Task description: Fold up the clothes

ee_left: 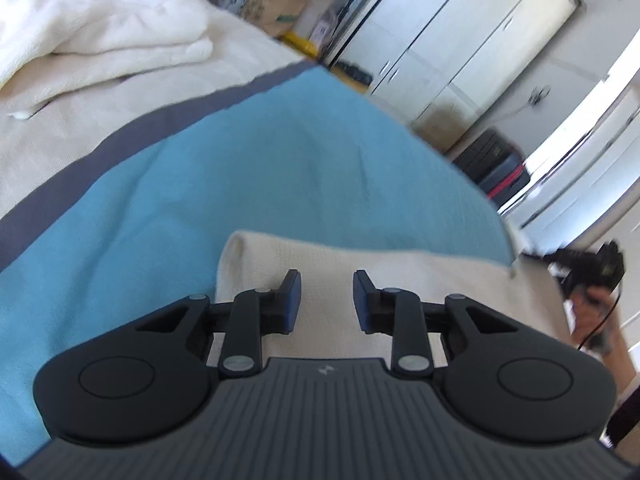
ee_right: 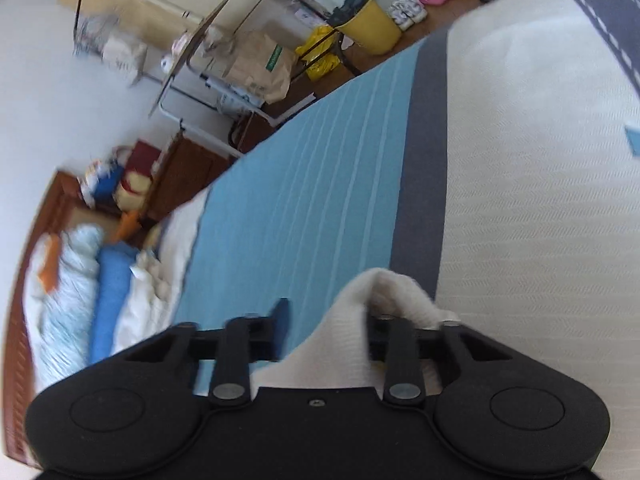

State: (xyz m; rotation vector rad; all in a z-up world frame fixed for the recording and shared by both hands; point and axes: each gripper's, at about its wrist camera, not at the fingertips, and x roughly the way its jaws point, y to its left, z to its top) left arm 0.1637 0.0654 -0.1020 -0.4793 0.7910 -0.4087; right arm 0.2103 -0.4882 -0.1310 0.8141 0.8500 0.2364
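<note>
A cream knitted cloth (ee_left: 400, 276) lies folded on the blue bedspread (ee_left: 240, 160). My left gripper (ee_left: 328, 296) hovers just over the cloth's left end, open, with a clear gap between its blue pads and nothing pinched. In the right wrist view the same cream cloth (ee_right: 384, 284) bunches up between the fingers of my right gripper (ee_right: 324, 328), which is shut on it. The fabric drapes over and hides the right finger, while the left fingertip (ee_right: 282, 318) shows. At the right edge of the left wrist view, the other gripper (ee_left: 596, 270) and the hand holding it appear.
A white blanket (ee_left: 80, 20) is heaped at the bed's far left. The bed edge drops to a floor with wardrobes (ee_left: 460, 40) and a dark suitcase (ee_left: 496, 164). Beyond the bed stand a yellow bin (ee_right: 370, 24) and a paper bag (ee_right: 260, 64). Rolled bedding (ee_right: 72, 280) lies at left.
</note>
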